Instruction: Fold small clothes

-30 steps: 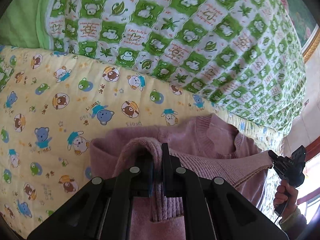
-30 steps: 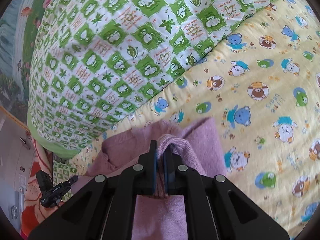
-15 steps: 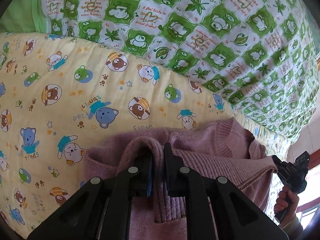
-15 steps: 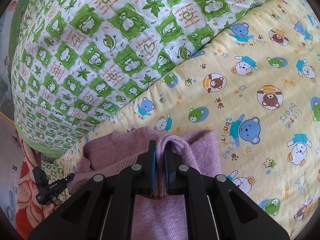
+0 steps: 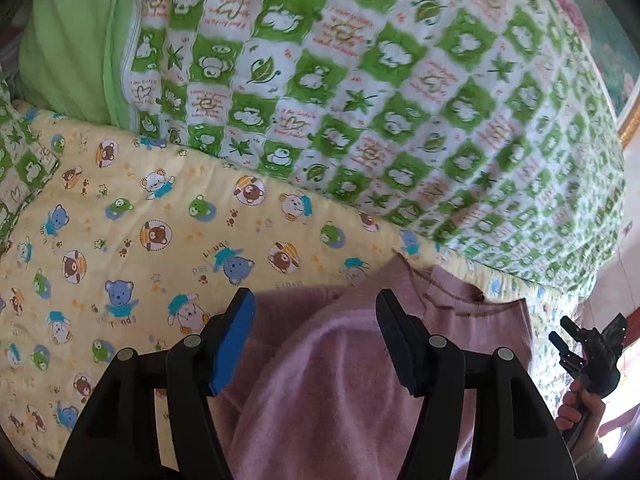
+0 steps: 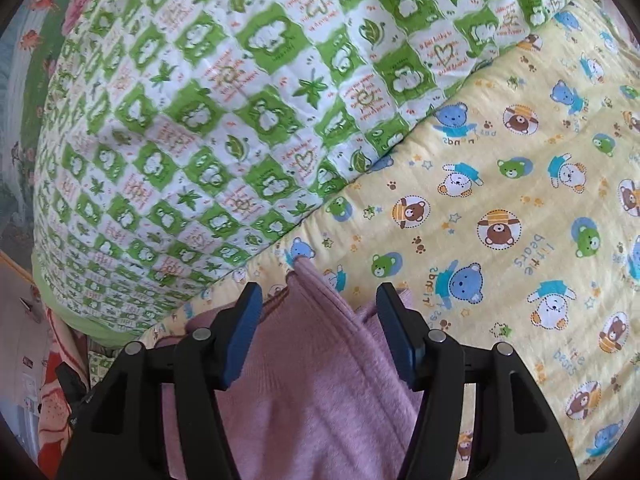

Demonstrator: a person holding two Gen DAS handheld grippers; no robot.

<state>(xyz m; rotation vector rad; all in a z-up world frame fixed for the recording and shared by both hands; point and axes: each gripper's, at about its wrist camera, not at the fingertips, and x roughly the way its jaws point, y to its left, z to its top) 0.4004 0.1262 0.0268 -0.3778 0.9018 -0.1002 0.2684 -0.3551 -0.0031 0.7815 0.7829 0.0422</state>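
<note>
A small pink knit sweater (image 5: 320,380) lies on a yellow bear-print quilt (image 5: 120,248). My left gripper (image 5: 314,316) hovers over its upper edge with jaws opening; the fabric sits below and between the blue pads (image 5: 236,340) without being pressed. My right gripper (image 6: 318,312) is likewise opening above the sweater (image 6: 312,380), whose ribbed edge rises in a peak between the jaws, untouched by the pads. The right gripper (image 5: 576,344) also shows at the right edge of the left wrist view, held by a hand (image 5: 580,408).
A bulky green-and-white checked quilt (image 5: 380,100) is heaped behind the sweater, with a plain green pillow (image 5: 72,52) at the far left. The yellow quilt (image 6: 520,220) spreads wide to the right in the right wrist view. A red patterned cloth (image 6: 52,420) lies at the lower left.
Both grippers were shut on folds of the pink sweater; now both have let go with jaws apart, and the fabric has dropped onto the quilt. Both views pulled back slightly upward.
</note>
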